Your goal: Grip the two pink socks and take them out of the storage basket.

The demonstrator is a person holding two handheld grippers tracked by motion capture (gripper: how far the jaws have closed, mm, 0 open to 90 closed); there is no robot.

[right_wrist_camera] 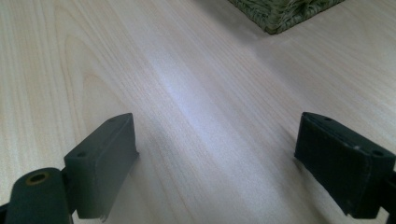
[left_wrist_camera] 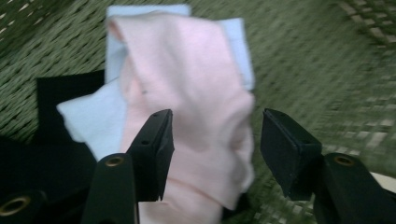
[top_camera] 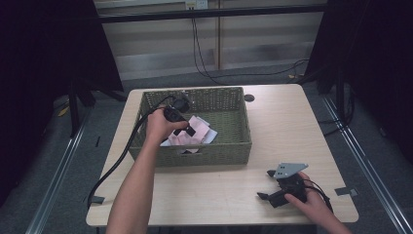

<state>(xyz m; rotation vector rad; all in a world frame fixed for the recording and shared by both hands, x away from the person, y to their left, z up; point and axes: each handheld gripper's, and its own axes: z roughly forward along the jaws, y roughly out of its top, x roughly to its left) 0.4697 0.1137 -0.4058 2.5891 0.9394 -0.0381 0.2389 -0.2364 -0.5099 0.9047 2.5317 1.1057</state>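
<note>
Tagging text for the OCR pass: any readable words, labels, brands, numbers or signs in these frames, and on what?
None readable.
Green wicker basket: no tag or label visible.
Pink cloth, pale blue cloth and black cloth in it: no print visible.
Left gripper, right gripper: jaws bare, no markings.
Table: plain wood grain.

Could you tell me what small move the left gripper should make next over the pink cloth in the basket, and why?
Probably close the left gripper on the pink cloth. In the left gripper view a fold of that cloth lies between its open jaws, on top of the light blue cloth in the woven basket, so a squeeze would likely catch pink alone. The right gripper rests open on the table.
</note>
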